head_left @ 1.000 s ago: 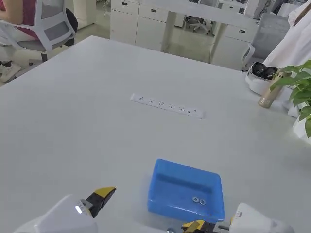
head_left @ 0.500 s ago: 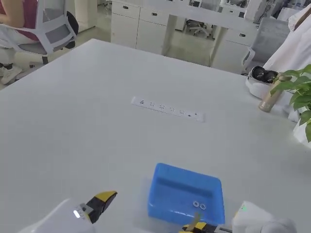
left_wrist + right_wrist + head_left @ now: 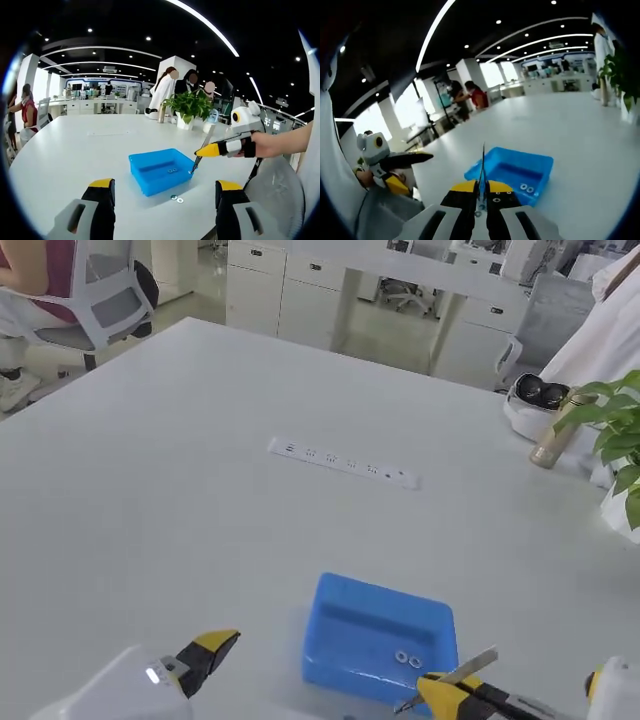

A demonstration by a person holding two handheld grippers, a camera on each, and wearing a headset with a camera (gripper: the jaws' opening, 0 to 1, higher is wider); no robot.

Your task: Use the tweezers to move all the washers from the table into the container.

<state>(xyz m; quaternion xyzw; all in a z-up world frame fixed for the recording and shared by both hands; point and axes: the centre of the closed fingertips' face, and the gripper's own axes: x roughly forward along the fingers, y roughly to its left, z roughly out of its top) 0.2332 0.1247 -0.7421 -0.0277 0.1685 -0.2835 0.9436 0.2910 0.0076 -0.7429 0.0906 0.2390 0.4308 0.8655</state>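
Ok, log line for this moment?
left gripper open | right gripper shut on tweezers | two washers in container | two washers on table

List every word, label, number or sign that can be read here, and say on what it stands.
No text can be read.
Power strip: small dark marks, too small to read.
Blue container, tweezers, table: no text seen.
Far wall in the left gripper view: bright signs, too blurred.

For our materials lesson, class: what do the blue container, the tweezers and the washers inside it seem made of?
Container: probably plastic, uniform bright blue, smooth moulded walls, faint sheen. Tweezers: likely steel, thin silver-grey blades catching light. Washers: seemingly metal, pale grey rings, too small to be sure.
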